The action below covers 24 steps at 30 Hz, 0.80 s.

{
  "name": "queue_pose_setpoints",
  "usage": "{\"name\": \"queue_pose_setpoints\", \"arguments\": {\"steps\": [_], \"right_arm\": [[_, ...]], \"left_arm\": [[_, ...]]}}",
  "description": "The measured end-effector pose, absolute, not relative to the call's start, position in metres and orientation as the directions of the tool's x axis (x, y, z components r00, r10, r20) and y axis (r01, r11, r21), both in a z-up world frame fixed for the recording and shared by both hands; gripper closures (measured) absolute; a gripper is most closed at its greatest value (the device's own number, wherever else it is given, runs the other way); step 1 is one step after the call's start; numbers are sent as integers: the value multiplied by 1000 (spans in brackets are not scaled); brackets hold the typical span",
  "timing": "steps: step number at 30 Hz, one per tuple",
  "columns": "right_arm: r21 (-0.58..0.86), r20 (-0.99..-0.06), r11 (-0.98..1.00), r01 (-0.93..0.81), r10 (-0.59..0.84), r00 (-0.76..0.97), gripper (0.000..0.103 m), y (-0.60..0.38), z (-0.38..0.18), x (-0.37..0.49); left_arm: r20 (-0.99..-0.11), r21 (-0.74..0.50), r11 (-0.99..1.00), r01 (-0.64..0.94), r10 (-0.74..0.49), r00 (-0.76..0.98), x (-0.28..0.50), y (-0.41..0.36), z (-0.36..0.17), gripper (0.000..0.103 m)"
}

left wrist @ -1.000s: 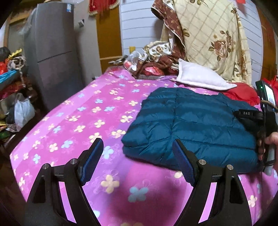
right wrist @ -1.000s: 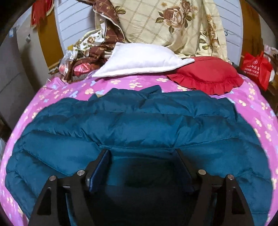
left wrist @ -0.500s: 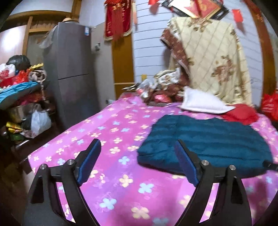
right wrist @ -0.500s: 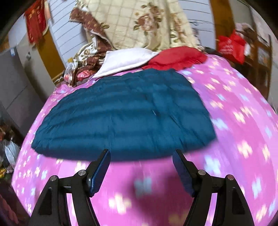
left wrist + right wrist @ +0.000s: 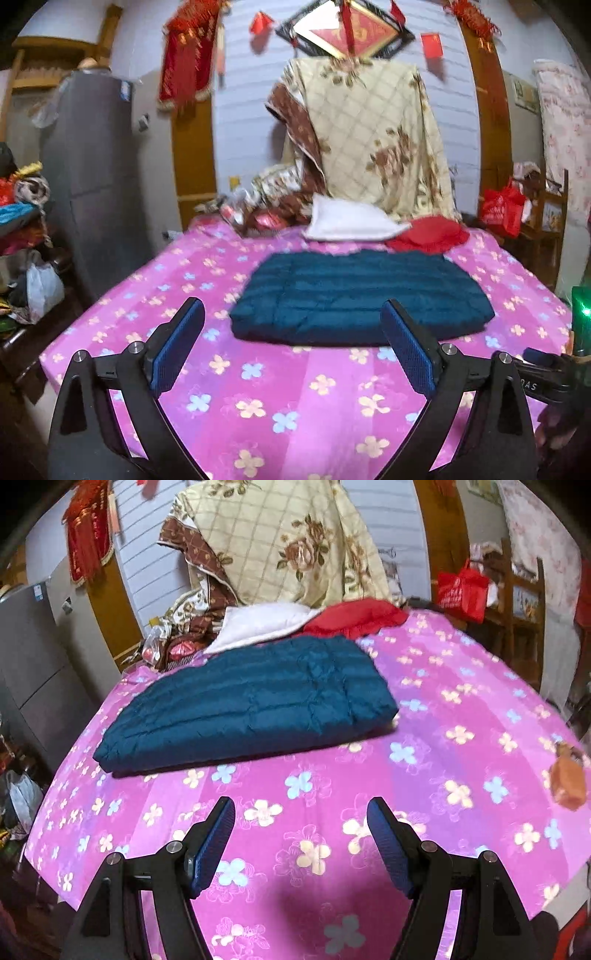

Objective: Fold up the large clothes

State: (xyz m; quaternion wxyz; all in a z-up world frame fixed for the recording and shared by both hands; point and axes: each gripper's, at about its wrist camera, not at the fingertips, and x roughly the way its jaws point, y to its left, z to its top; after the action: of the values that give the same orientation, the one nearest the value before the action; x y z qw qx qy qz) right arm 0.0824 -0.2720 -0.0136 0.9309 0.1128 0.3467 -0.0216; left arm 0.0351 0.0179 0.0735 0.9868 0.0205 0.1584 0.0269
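Note:
A teal quilted down jacket (image 5: 354,295) lies folded into a flat rectangle on the pink flowered bedsheet (image 5: 258,387); it also shows in the right wrist view (image 5: 251,701). My left gripper (image 5: 293,336) is open and empty, held above the sheet well short of the jacket's near edge. My right gripper (image 5: 301,834) is open and empty, over bare sheet (image 5: 443,738) in front of the jacket. Part of the right gripper body (image 5: 554,376) shows at the lower right of the left wrist view.
A white pillow (image 5: 351,221) and a red cushion (image 5: 428,232) lie behind the jacket, with a cream floral quilt (image 5: 376,136) piled against the wall. A grey fridge (image 5: 92,177) stands left of the bed. A red bag (image 5: 502,206) hangs at right.
Both grippers have pulled back and up from the jacket. The right gripper, which was over the jacket's near edge, is now clear of it. The jacket lies still.

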Motion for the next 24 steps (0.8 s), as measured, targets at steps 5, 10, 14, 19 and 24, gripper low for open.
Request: {"name": "queue_pose_setpoints", "arguments": {"steps": [5,10,14,19,24], "right_arm": [[181,-612,976,118,18,791,32,-270,6,66],[180,-594,977,118,12,804,31,-270,18,56],[168,-574,980,109,7,819,31,-266,28,46],[130,-555,987,96,-7,832,30,-258,33,36],[104,-557,990,100,-25,830,30,-255,30,33]], "left_arm": [[-187,41,984,-171,176,966,9,26,91,4],[-130,-5,968,-250,247,960,-10,44,106,1],[-87,-24,967,-252,249,965,-23,47,110,1],[-129,-51,981,-187,179,975,-25,45,100,1],[-285,-27,991,-132,119,951,-6,36,84,1]]}}
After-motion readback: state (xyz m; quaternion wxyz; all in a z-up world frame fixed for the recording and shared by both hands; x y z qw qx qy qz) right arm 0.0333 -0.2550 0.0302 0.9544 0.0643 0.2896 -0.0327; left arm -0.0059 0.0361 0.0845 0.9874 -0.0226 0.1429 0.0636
